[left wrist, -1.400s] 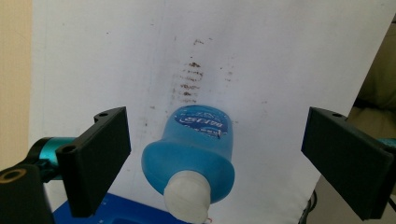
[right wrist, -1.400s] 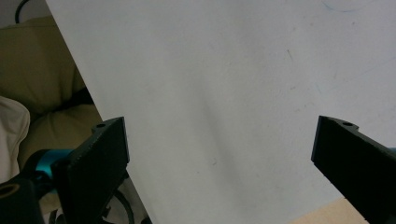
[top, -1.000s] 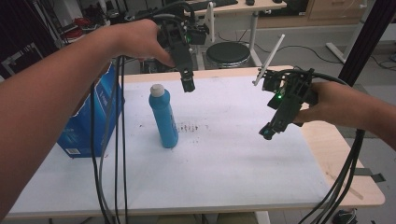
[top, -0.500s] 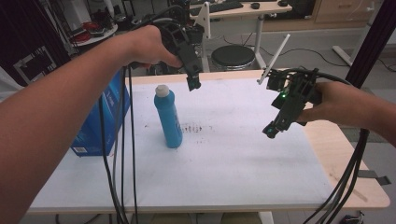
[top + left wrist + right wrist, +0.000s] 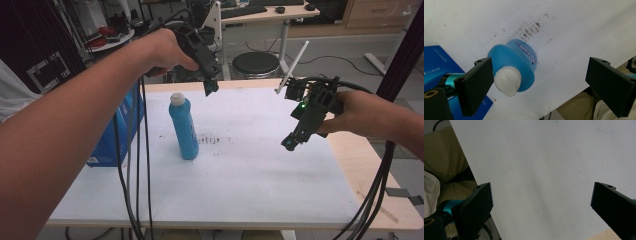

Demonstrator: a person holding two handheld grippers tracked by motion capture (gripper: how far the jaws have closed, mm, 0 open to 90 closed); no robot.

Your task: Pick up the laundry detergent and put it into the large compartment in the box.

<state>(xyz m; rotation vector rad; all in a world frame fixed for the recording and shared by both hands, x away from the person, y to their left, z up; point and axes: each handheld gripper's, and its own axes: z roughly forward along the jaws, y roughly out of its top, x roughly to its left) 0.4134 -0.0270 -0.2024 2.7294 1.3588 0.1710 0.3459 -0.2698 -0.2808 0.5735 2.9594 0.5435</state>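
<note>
Where the white sheet covered the table (image 5: 240, 180), there stood one blue box (image 5: 117, 135) at the left edge and one blue bottle (image 5: 182, 127) with a white cap, upright, just right of the box and beside a patch of dark smudges (image 5: 212, 139). Two grippers hung above the sheet, well apart.

The left forearm reached in long from the lower left, the hand high over the far side, with the left gripper (image 5: 210, 86) pointing down, above and slightly right of the bottle's cap. In the left gripper view its jaws stood wide apart, holding nothing, the bottle (image 5: 515, 66) below and nearer the left one.

The right hand came in from the right edge, tilting the right gripper (image 5: 291, 143) down and leftward over bare sheet. Its jaws too were spread wide and empty in the right gripper view, touching nothing.
</note>
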